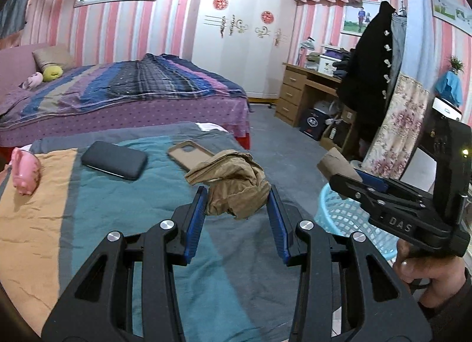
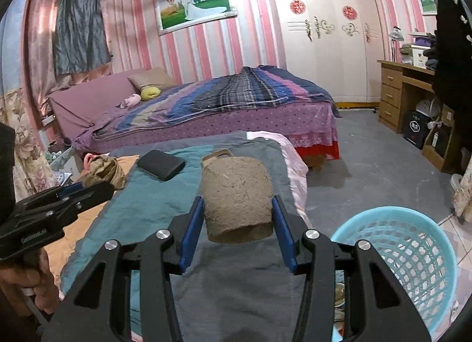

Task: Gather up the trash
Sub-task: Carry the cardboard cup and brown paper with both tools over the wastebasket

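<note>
both pieces of trash are lifted but not yet binned: the left claw (image 1: 236,212) is gripping a crumpled brown paper bag (image 1: 233,185) over the bed (image 1: 118,224), and the right claw (image 2: 237,224) is gripping a cardboard tube (image 2: 236,194). the blue mesh basket (image 2: 413,253) is sitting just beside the bed on the right, so both drops are remaining.

The left gripper (image 1: 237,209) held a crumpled brown paper wad (image 1: 233,184) between its blue pads (image 1: 194,224) above a striped bedspread (image 1: 103,224) of orange, teal and grey. On that bedspread lay a dark phone (image 1: 114,159), a tan phone case (image 1: 188,154) just beside the wad, and a pink plush toy (image 1: 25,171) near the left edge. To the right, a hand (image 1: 424,265) carried the right gripper (image 1: 358,180), closed on a cardboard tube (image 1: 336,166), above a light blue mesh basket (image 1: 345,215) standing on the floor beside the bed.
</note>
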### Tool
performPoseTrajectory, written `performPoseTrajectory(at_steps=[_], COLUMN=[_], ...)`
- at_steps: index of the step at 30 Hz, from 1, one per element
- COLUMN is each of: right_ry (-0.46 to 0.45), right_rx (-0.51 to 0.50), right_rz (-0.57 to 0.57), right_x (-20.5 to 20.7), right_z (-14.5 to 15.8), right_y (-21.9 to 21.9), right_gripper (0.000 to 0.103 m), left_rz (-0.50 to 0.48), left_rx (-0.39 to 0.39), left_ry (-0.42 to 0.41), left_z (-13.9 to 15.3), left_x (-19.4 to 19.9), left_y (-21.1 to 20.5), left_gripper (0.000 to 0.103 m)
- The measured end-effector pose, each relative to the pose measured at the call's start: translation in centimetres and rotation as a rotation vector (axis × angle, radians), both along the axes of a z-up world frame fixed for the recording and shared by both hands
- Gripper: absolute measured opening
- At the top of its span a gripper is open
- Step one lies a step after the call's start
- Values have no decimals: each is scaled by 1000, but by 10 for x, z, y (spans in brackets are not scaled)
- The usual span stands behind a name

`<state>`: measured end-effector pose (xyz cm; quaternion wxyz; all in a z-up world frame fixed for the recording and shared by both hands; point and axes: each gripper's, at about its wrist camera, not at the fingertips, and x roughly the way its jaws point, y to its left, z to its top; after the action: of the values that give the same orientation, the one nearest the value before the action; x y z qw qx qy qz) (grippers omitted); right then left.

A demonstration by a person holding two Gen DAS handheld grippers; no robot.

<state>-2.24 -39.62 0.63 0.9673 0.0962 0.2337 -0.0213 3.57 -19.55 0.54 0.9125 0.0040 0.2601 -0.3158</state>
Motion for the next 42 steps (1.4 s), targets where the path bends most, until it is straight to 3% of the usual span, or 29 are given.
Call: performPoseTrajectory(at_steps=[14,42], right_ry=[-1,14], right_rx=[11,48], right_rz=[-64,-153], right_x=[-14,-29], right_z=[-3,-11], right_y=[-41,-75], right_gripper=[46,47], left_rz=[-84,-140], left_rx=[-20,-3], left_ry=[-9,0], left_z=[1,-6], left_x=[-13,-23], left_y=[-45,-76], left_gripper=[40,40])
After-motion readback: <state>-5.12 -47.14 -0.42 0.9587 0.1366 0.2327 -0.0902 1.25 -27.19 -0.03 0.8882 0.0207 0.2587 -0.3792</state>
